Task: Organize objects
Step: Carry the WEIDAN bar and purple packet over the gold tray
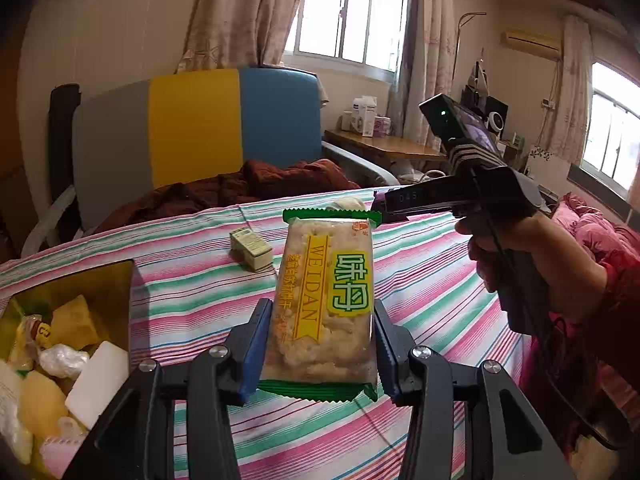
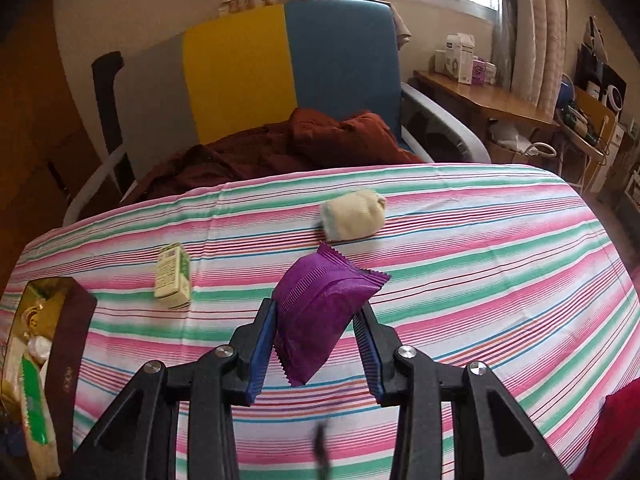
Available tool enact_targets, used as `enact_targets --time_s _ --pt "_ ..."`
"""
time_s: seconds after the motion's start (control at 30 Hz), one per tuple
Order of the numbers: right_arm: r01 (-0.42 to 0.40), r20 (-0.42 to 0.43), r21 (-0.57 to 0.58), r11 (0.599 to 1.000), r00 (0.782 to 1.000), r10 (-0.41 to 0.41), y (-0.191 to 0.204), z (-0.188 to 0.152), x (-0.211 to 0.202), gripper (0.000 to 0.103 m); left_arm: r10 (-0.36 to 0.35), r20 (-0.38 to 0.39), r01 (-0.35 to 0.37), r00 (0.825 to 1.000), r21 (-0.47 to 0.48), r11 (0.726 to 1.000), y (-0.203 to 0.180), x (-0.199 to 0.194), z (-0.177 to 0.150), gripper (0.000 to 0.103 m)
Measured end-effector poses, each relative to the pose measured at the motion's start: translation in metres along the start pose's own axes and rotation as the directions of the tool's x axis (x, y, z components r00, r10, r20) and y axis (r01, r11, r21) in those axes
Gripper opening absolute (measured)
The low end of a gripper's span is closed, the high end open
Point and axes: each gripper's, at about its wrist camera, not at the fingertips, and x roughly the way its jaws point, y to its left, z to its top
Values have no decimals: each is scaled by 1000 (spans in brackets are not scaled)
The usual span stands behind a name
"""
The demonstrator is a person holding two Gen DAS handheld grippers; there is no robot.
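Glossy plastic cracker packet (image 1: 326, 304), cloth sheet (image 1: 420, 280)

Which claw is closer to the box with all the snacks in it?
Left, probably. The left claw holds the cracker packet, and the open box sits right beside it. The right claw holds the purple packet, and there the box looks farther off.

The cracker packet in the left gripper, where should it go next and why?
Probably swing it left over the open box and let go: the left gripper is clamped on the cracker packet, and the box already holds other small items.
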Motion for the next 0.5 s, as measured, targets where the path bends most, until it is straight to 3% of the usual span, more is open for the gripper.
enact_targets --time_s 0.2,0.5 --pt "-109 7 -71 992 994 109 58 -21 -20 39 45 -4 -45 999 -68 997 32 -20 -17 48" --pt "-258 -63 -110 960 965 253 134 -61 -28 39 140 -11 -140 990 -127 982 80 -62 -44 48"
